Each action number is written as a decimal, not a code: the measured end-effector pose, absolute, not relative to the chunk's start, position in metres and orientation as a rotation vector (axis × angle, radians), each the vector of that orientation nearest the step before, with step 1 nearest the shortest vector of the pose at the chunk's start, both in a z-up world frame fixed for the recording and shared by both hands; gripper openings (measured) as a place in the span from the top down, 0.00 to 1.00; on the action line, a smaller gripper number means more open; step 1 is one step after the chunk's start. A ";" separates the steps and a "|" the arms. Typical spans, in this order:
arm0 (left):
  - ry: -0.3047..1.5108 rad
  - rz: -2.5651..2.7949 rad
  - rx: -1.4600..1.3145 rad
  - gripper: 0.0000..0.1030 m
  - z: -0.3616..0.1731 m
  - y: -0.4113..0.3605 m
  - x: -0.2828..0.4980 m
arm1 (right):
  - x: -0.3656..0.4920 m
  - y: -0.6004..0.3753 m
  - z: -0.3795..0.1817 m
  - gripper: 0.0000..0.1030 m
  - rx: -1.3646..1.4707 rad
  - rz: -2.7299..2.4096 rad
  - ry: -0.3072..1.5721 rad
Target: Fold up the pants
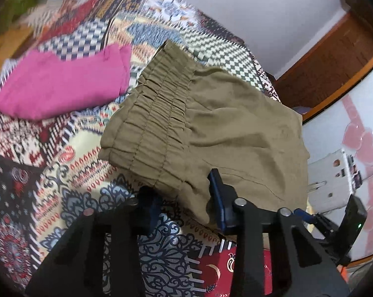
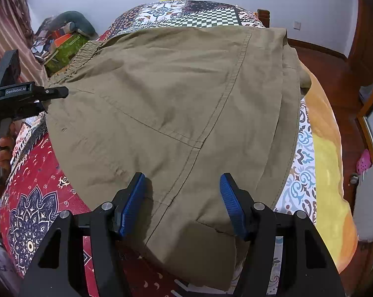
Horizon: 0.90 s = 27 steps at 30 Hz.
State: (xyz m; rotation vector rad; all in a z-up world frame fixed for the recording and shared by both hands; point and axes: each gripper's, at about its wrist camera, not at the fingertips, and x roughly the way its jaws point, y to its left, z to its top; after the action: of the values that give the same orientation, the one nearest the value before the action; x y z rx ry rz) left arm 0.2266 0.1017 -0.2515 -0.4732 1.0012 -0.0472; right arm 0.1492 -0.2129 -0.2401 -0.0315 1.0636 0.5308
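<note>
Folded khaki pants [image 2: 176, 113] lie crosswise under the right gripper [image 2: 184, 203], jaws wide, empty; left gripper [image 1: 184, 203] gapes astride the waistband corner.

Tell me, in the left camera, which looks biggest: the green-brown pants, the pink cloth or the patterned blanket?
1. patterned blanket
2. green-brown pants
3. pink cloth

The pants lie nearer the camera, so the last two are unsure.

Each gripper [image 2: 182, 203] has black triangular-cutout arms, silver screws, and blue ribbed pads [image 2: 232, 203].
</note>
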 end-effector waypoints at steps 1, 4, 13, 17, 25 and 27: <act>0.992 -0.046 -0.451 0.69 -0.249 0.100 0.225 | 0.149 -0.213 -0.240 0.43 -0.031 0.530 1.064; 0.972 -0.043 -0.400 0.73 -0.241 0.097 0.223 | 0.149 -0.212 -0.239 0.43 -0.033 0.526 1.065; 0.916 0.005 -0.331 0.76 -0.214 0.103 0.187 | 0.152 -0.203 -0.234 0.43 -0.043 0.549 1.062; 0.906 0.062 -0.337 0.76 -0.207 0.113 0.155 | 0.152 -0.191 -0.232 0.43 -0.052 0.583 1.056; 0.885 0.163 -0.292 0.76 -0.203 0.126 0.112 | 0.151 -0.153 -0.210 0.43 -0.086 0.662 1.005; 0.866 0.165 -0.256 0.76 -0.198 0.122 0.111 | 0.152 -0.143 -0.202 0.43 -0.079 0.683 0.986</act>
State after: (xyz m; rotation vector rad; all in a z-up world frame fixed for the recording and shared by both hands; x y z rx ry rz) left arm 0.1105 0.1216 -0.1979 -0.2560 0.8662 0.1653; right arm 0.1519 -0.1431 -0.2025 -0.0791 0.9856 0.6828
